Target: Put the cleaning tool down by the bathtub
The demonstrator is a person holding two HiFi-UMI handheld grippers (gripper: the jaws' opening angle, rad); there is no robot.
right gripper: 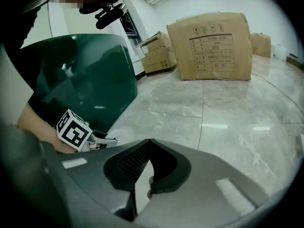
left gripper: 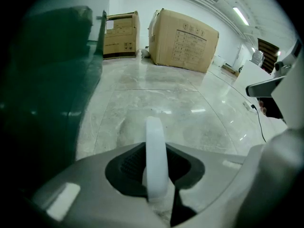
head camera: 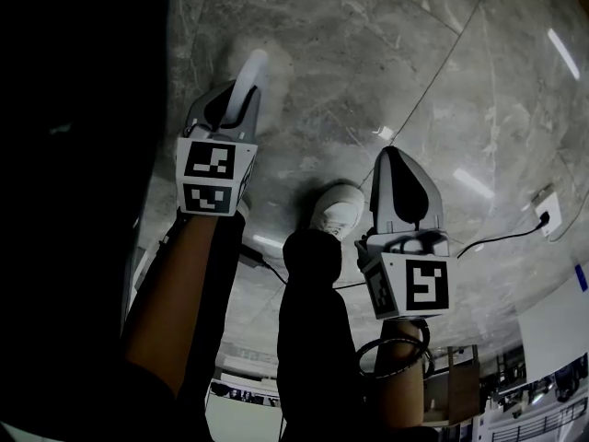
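Above the grey marble floor (head camera: 386, 53), the left tongs (head camera: 244, 92) were closed on the cleaning tool (head camera: 257, 68), a thin white piece that stood out past their tips. The left gripper view showed this white piece edge-on, pressed between the two dark pads (left gripper: 130, 163), and it pointed out over the floor. The dark green bathtub (left gripper: 52, 80) was just to the left of these tongs, and its wall was near the tool. Whether the tool touched the floor, I could not tell. The right tongs (head camera: 398, 166) were lower in the head view, apart from the tool. Their tips were together and nothing was between them; the right gripper view showed only a thin wedge of light behind the closed tips. In that same view the marker cube (right gripper: 73, 129) of the left tongs was close beside the bathtub wall. One white shoe (head camera: 336, 212) of the person was on the floor between the two tongs. A black cable (head camera: 502, 236) ran to a white socket (head camera: 545, 212) at the right. Two cardboard boxes (left gripper: 183, 39) stood on the floor far behind
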